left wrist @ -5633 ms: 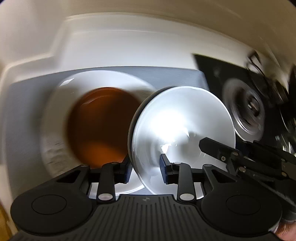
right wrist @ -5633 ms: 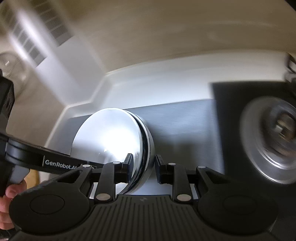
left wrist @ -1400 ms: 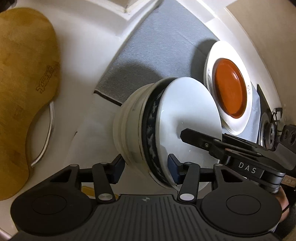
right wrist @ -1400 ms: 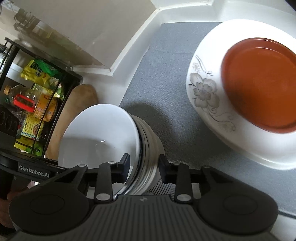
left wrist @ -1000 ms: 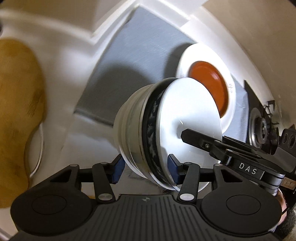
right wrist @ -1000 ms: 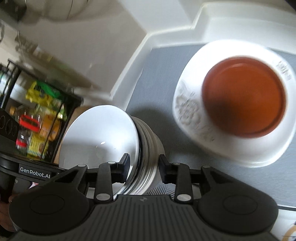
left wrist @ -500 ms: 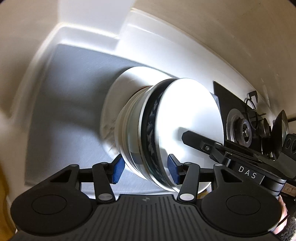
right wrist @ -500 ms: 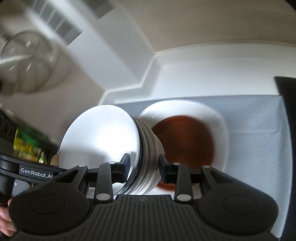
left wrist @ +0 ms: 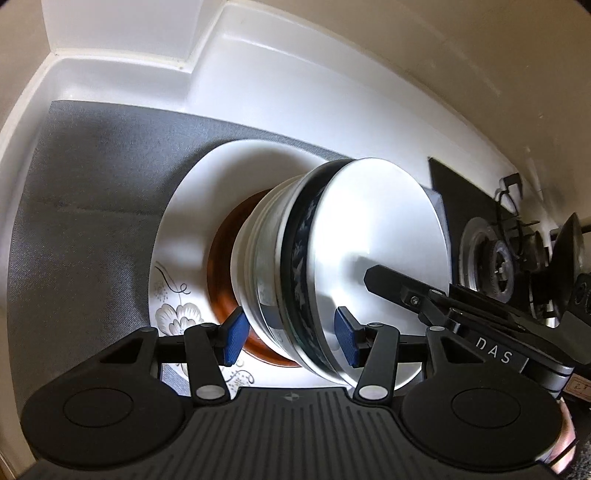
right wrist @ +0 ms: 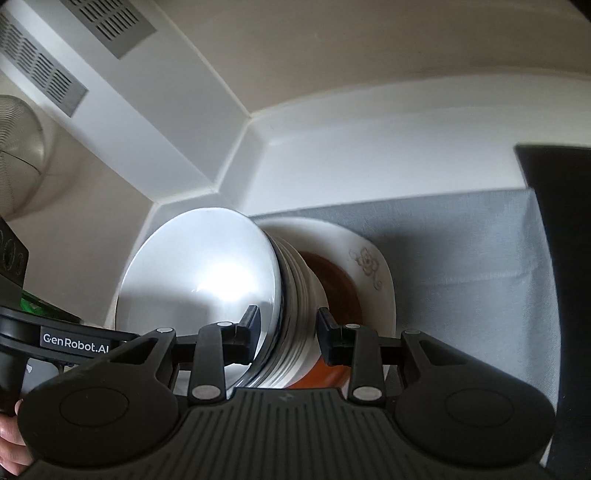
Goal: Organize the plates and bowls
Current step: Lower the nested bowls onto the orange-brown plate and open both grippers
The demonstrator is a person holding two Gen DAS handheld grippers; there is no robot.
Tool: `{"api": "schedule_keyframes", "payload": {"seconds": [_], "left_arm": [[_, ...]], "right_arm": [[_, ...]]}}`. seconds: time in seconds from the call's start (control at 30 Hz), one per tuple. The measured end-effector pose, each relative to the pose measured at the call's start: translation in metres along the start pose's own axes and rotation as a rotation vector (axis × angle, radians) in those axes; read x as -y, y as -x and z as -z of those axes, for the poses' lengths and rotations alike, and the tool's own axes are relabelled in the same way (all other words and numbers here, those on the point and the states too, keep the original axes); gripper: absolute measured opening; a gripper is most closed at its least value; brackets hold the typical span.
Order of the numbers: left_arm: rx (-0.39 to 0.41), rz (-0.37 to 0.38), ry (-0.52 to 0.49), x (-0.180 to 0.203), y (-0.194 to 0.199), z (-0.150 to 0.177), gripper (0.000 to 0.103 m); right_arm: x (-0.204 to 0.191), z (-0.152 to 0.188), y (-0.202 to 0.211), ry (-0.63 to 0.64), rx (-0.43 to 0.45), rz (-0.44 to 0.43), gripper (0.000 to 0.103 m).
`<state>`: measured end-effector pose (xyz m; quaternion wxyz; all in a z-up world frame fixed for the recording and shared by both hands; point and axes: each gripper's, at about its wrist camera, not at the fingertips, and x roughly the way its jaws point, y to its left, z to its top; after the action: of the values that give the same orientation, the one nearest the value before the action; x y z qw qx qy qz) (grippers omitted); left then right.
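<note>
A stack of bowls (left wrist: pixel 332 266), white with one dark blue-patterned bowl among them, is held between both grippers. My left gripper (left wrist: pixel 291 339) is shut on its near rims from one side. My right gripper (right wrist: pixel 286 334) is shut on the same stack (right wrist: pixel 236 291) from the opposite side. The stack's base is against the brown plate (left wrist: pixel 221 273), which lies on a white flowered plate (left wrist: pixel 184 236) on the grey mat (left wrist: pixel 88 206). The brown plate (right wrist: pixel 332 280) and the white plate (right wrist: pixel 369 266) also show in the right wrist view.
A white counter upstand and wall corner (left wrist: pixel 192 62) stand behind the mat. A black gas hob with a burner (left wrist: pixel 495 258) is to the right. A vent grille (right wrist: pixel 107 26) and a mesh strainer (right wrist: pixel 18 147) hang at the upper left in the right wrist view.
Both grippers carried the bowl stack from the white counter by the cutting board over to the grey mat and brought it down onto the brown plate.
</note>
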<state>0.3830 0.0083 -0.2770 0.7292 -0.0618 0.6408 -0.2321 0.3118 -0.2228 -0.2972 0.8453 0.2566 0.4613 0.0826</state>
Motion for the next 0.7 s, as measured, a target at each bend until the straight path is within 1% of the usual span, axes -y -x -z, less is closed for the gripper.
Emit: {"api": "schedule_keyframes", "payload": {"seconds": [0.1, 0.2, 0.27, 0.37, 0.4, 0.43, 0.47, 0.5, 0.53, 0.57, 0.6, 0.67, 0.7], "left_arm": [[0.003, -0.002, -0.007, 0.0, -0.008, 0.0, 0.054], [-0.006, 0.016, -0.006, -0.008, -0.015, 0.002, 0.054], [0.013, 0.036, -0.012, -0.012, -0.016, 0.003, 0.055], [0.037, 0.049, -0.051, -0.013, -0.015, 0.005, 0.055], [0.041, 0.052, -0.062, -0.014, -0.014, 0.006, 0.055], [0.045, 0.052, -0.07, -0.014, -0.013, 0.007, 0.055], [0.058, 0.047, -0.075, -0.012, -0.012, 0.008, 0.057], [0.076, 0.031, -0.077, -0.012, -0.009, 0.01, 0.06], [0.097, 0.007, -0.076, -0.011, -0.002, 0.013, 0.062], [0.122, -0.017, -0.076, -0.009, 0.005, 0.018, 0.068], [0.151, -0.045, -0.084, -0.005, 0.015, 0.023, 0.077], [0.241, -0.095, -0.11, 0.005, 0.044, 0.04, 0.085], [0.285, -0.133, -0.121, 0.012, 0.059, 0.05, 0.091]], "right_arm": [[0.001, 0.005, -0.005, -0.011, -0.001, 0.018, 0.037], [0.002, 0.011, -0.01, -0.019, -0.008, 0.034, 0.037], [0.001, 0.013, -0.012, -0.026, 0.009, 0.036, 0.038], [-0.004, 0.017, -0.011, -0.014, 0.028, 0.059, 0.04], [-0.003, 0.018, -0.011, -0.029, 0.032, 0.057, 0.042], [-0.003, 0.02, -0.011, -0.048, 0.035, 0.055, 0.043], [-0.003, 0.022, -0.01, -0.059, 0.039, 0.059, 0.045], [-0.005, 0.026, -0.008, -0.06, 0.045, 0.079, 0.051], [-0.01, 0.029, -0.004, -0.046, 0.063, 0.112, 0.053], [-0.015, 0.032, 0.002, -0.031, 0.085, 0.139, 0.054], [-0.021, 0.036, 0.01, -0.024, 0.109, 0.155, 0.054], [-0.031, 0.042, 0.031, -0.023, 0.148, 0.178, 0.06], [-0.038, 0.045, 0.044, -0.017, 0.163, 0.228, 0.067]]}}
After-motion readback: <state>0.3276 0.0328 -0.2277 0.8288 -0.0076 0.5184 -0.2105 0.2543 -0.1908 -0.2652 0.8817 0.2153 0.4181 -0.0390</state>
